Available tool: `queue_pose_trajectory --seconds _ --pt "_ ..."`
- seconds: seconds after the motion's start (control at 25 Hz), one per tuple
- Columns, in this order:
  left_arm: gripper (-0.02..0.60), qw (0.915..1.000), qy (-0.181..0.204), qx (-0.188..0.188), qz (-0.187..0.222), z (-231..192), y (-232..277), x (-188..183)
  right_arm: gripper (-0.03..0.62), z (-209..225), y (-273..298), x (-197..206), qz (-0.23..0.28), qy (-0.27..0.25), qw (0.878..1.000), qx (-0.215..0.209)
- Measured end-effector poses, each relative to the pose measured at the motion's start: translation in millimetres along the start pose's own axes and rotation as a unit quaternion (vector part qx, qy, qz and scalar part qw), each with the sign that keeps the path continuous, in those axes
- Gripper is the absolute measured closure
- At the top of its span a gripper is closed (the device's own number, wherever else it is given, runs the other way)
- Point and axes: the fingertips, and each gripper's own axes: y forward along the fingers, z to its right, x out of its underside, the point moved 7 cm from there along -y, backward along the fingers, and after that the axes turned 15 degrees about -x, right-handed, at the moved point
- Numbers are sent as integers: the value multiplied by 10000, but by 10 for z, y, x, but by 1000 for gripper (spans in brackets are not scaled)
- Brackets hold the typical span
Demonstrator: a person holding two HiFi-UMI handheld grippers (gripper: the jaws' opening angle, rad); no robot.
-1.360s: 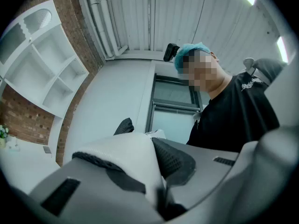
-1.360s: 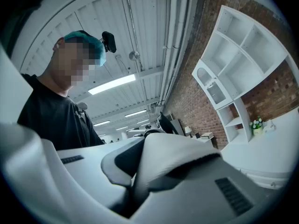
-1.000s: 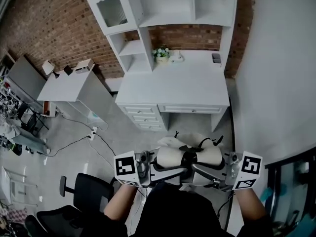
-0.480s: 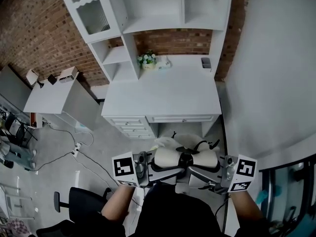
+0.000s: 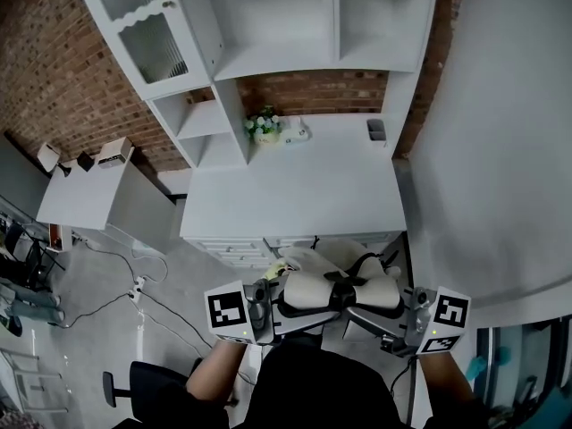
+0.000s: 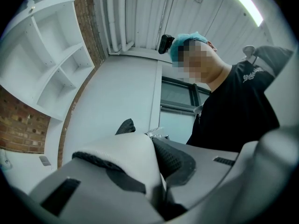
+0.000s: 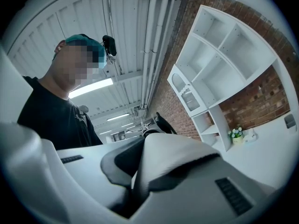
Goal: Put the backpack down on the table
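Gripping the backpack (image 5: 308, 286) with jaws clamped, left gripper (image 5: 308, 311) and right gripper (image 5: 362, 313), before white table (image 5: 295, 195), shelves (image 5: 268, 25) above, brick wall (image 5: 54, 70).

The table (image 5: 295, 190) stands under the shelves (image 5: 268, 34). A flower pot (image 5: 264, 127) sits at the back of the table, left of the middle. A small cup (image 5: 376, 130) sits at the table's back right corner. A side desk (image 5: 85, 190) stands left of the table. The backpack (image 5: 308, 286) is just in front of the table.
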Motion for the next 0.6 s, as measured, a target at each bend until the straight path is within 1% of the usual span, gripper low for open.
queue_pose_trajectory --seconds 0.2,0.32,0.44,0.6 --pt "529 9999 -64 80 67 -453 2 -189 554 386 117 -234 0 -56 9999 144" --pt "529 9998 -94 158 119 -708 -35 -278 554 613 224 -363 79 8 9996 255" --pt "529 9996 -98 227 144 -945 -55 -328 554 818 288 -442 21 -36 9997 231" --pt "529 9990 -206 376 162 -1214 -72 -404 554 1038 374 -549 16 -36 9995 304"
